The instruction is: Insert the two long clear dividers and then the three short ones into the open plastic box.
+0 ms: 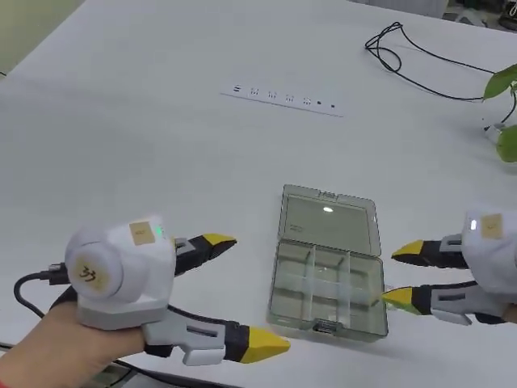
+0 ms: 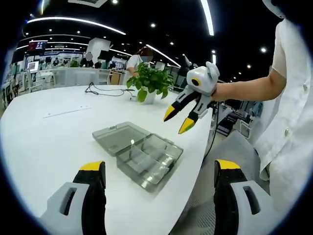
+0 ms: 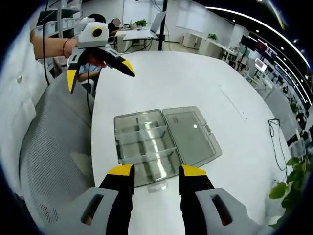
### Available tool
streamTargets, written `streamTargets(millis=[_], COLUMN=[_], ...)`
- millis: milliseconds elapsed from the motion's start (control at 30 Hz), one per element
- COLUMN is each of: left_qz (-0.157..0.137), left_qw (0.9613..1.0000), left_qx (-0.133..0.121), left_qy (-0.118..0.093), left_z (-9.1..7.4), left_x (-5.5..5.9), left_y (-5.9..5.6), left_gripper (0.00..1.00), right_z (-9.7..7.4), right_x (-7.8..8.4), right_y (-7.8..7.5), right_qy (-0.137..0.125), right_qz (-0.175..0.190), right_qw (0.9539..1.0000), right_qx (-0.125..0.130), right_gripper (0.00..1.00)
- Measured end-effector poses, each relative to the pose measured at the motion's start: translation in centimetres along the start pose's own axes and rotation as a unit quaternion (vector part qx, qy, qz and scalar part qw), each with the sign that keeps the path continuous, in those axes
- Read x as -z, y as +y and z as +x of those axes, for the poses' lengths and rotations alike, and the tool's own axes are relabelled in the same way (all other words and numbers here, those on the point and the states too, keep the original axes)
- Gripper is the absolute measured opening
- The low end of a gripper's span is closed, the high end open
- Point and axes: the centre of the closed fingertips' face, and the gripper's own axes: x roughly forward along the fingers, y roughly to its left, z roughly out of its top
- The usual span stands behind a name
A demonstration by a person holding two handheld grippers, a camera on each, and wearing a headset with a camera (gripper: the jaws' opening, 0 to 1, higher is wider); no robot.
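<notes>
Left gripper sat lower left in the head view, held in a hand, jaws spread wide and gripping nothing. We saw the right gripper at the right edge, jaws also apart and empty, tips just beside the open plastic box. Box lay on the white table between both grippers, lid flat behind the tray, clear dividers standing inside the tray. Power strip, black cable and plant lay well beyond.

Left gripper view: we noted its own jaws parted wide, box ahead near the table edge, right gripper in the air past it.

Right gripper view: we noted its own jaws parted, box just ahead, dividers splitting the tray into compartments, left gripper in the air near a grey mesh chair.
</notes>
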Motion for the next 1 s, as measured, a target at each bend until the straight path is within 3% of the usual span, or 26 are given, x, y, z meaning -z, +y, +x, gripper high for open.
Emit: streamTargets(millis=[200,533,633,800,1000], left_qz=[0.004,0.007,0.010,0.011,0.009], left_qw=[1.0000,0.9998,0.9996,0.9996,0.9995], left_qx=[-0.002,-0.001,-0.001,-0.001,0.000], left_qy=[0.005,0.018,0.025,0.028,0.031], left_z=[0.0,0.1,-0.1,-0.1,0.0], left_x=[0.4,1.5,1.8,2.0,2.3], left_y=[0.0,0.2,0.2,0.2,0.1], left_gripper=[0.99,1.00,1.00,1.00,1.00], right_z=[-1.1,-1.8,-2.0,-2.1,-2.1], right_x=[1.5,4.3,4.8,4.8,5.2], right_y=[0.3,1.5,1.7,2.0,2.3], right_qy=[-0.038,-0.077,-0.090,-0.104,-0.104], right_qz=[0.056,0.126,0.144,0.151,0.156], right_qw=[0.9966,0.9856,0.9815,0.9786,0.9780], right_qx=[0.047,0.082,0.088,0.093,0.092], right_gripper=[0.51,0.69,0.74,0.79,0.80])
